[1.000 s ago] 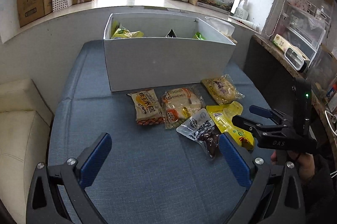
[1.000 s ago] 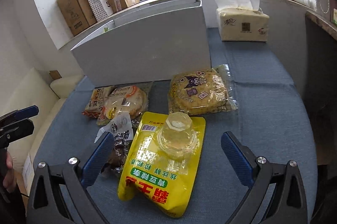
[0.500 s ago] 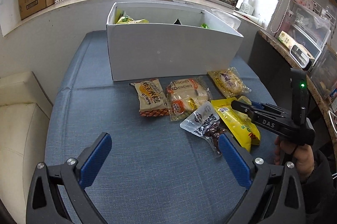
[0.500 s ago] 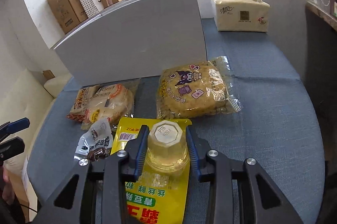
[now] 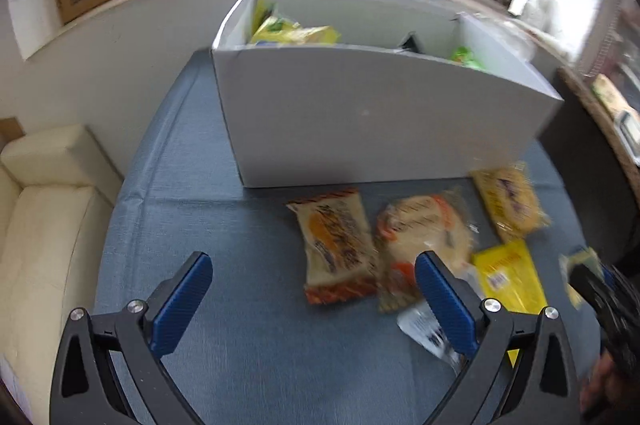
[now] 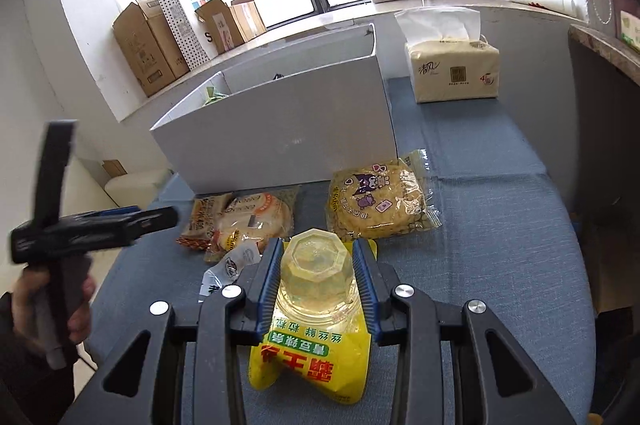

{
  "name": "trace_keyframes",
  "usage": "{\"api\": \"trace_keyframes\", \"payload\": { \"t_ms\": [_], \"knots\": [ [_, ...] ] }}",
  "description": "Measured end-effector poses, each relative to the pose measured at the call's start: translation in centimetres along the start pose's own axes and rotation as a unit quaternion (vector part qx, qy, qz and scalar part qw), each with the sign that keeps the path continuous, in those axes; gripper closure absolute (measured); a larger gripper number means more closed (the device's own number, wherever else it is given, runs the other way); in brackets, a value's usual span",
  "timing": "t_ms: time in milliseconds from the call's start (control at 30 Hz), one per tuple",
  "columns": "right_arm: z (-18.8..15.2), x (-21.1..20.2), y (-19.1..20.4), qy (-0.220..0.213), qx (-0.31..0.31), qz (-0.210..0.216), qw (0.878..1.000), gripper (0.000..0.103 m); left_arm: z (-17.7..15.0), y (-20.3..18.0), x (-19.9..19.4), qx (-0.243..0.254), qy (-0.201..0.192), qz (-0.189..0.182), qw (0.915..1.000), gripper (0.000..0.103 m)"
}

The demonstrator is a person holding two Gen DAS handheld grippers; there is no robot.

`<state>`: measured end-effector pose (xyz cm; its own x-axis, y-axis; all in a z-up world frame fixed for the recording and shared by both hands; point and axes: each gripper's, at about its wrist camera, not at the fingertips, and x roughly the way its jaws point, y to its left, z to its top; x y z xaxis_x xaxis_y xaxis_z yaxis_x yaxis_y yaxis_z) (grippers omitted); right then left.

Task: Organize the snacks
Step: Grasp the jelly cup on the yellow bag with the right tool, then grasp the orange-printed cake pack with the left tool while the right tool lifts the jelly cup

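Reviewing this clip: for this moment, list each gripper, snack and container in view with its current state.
right gripper: shut on the yellow pouch's clear cap.
left gripper: open, empty.
yellow pouch: gripped, bottom sagging.
white box: open-topped, snacks inside.
round cracker pack: flat on cloth.
tissue pack: opened, tissue sticking up.

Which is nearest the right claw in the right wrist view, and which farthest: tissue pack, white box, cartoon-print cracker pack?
From the right claw, nearest first:
1. Cartoon-print cracker pack, just ahead, slightly right.
2. White box, behind the snacks, ahead-left.
3. Tissue pack, far right, beyond the box's corner.
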<state>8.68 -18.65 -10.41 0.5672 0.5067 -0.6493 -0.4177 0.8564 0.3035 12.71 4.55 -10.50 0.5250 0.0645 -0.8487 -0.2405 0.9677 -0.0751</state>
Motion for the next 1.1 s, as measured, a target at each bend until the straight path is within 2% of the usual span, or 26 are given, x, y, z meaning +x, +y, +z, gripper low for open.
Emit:
{"api": "trace_keyframes", "payload": {
  "t_ms": [67,167,300,367,433,467,500,567,733,1033,1067,1100],
  "knots": [
    [0.0,-0.3,0.0,-0.004,0.002,0.0,1.0,0.064,0.8,-0.3,1.6,-0.003,0.008,0.008,0.9999,0.0],
    [0.0,-0.4,-0.3,-0.004,0.005,-0.001,1.0,0.064,1.2,-1.4,3.5,0.031,0.012,0.059,0.9977,0.0],
    [-0.2,-0.5,-0.8,-0.004,0.014,-0.001,1.0,0.064,1.1,-1.4,5.4,0.027,0.034,0.066,0.9969,0.005],
    [-0.3,-0.5,-1.0,-0.003,0.018,-0.001,1.0,0.064,1.0,-1.1,5.4,0.019,0.027,0.055,0.9979,0.007],
    [-0.4,-0.5,-1.0,-0.001,0.022,0.001,1.0,0.064,0.7,-1.3,5.0,0.02,0.025,0.03,0.999,0.022],
    [-0.5,-0.5,-1.0,0.0,0.022,0.002,1.0,0.064,0.6,-1.7,4.5,0.031,0.018,0.03,0.9989,0.044],
    [-0.5,-0.5,-0.9,0.0,0.021,0.002,1.0,0.064,0.4,-2.0,4.2,0.038,0.017,0.026,0.9988,0.052],
    [-0.6,-0.4,-0.7,0.001,0.019,0.003,1.0,0.064,0.2,-2.3,3.9,0.044,0.021,0.022,0.9986,0.054],
    [-0.7,-0.6,-0.4,-0.001,0.017,0.004,1.0,0.064,-0.5,-1.6,2.1,0.029,0.016,-0.017,0.9993,0.055],
    [0.1,-1.2,0.5,-0.01,0.01,0.018,1.0,0.065,-1.9,-0.1,-8.0,0.008,-0.038,-0.06,0.9975,0.056],
    [0.3,-1.4,0.7,-0.013,0.008,0.02,1.0,0.068,-1.8,-0.3,-9.0,0.009,-0.047,-0.06,0.997,0.055],
    [0.6,-1.7,0.8,-0.016,0.006,0.023,1.0,0.076,-2.2,0.1,-9.7,0.008,-0.055,-0.062,0.9965,0.055]
  ]
}}
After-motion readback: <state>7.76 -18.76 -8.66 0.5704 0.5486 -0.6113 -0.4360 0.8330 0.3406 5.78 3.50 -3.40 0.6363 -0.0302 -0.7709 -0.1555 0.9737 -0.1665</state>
